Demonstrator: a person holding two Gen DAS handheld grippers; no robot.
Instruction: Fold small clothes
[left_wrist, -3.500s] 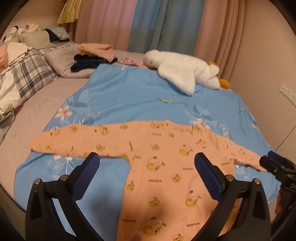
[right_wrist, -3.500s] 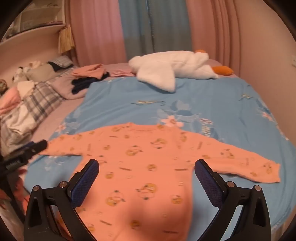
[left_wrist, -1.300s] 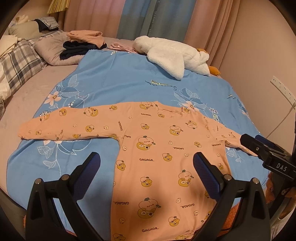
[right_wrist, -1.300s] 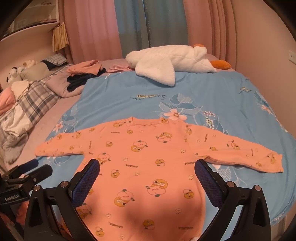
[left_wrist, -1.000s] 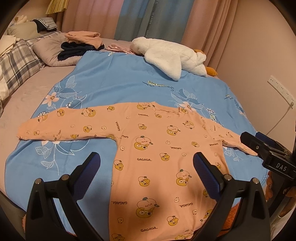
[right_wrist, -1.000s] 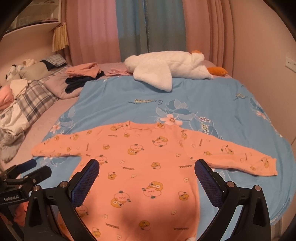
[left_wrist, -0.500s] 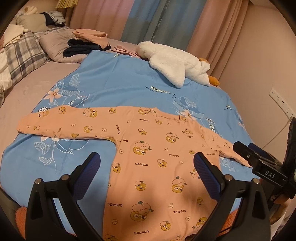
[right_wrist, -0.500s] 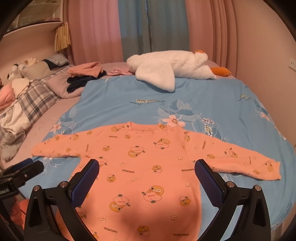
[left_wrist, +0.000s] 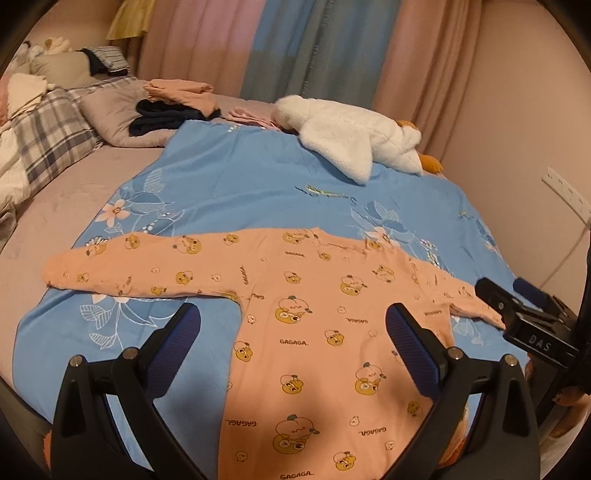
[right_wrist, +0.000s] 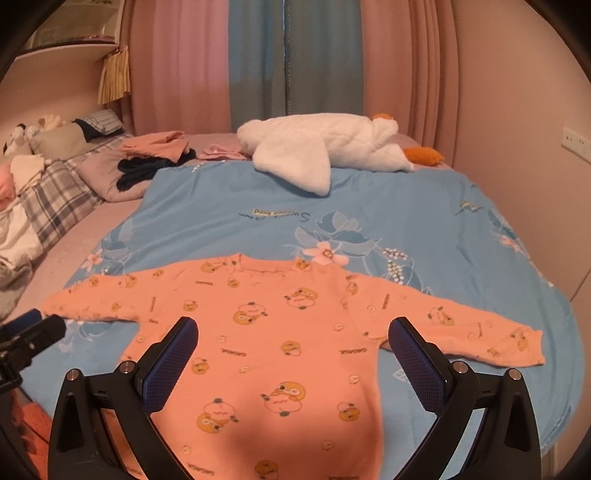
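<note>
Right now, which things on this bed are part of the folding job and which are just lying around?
For the job:
orange shirt, spread flat
left tongs, open
right tongs, open

Lying about:
white goose plush
clothes pile
plaid bedding
blue sheet

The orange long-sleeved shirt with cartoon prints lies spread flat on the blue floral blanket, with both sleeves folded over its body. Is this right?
Not quite. The orange long-sleeved shirt does lie flat on the blue floral blanket, but both sleeves are stretched straight out to the sides, as the right wrist view shows.
</note>
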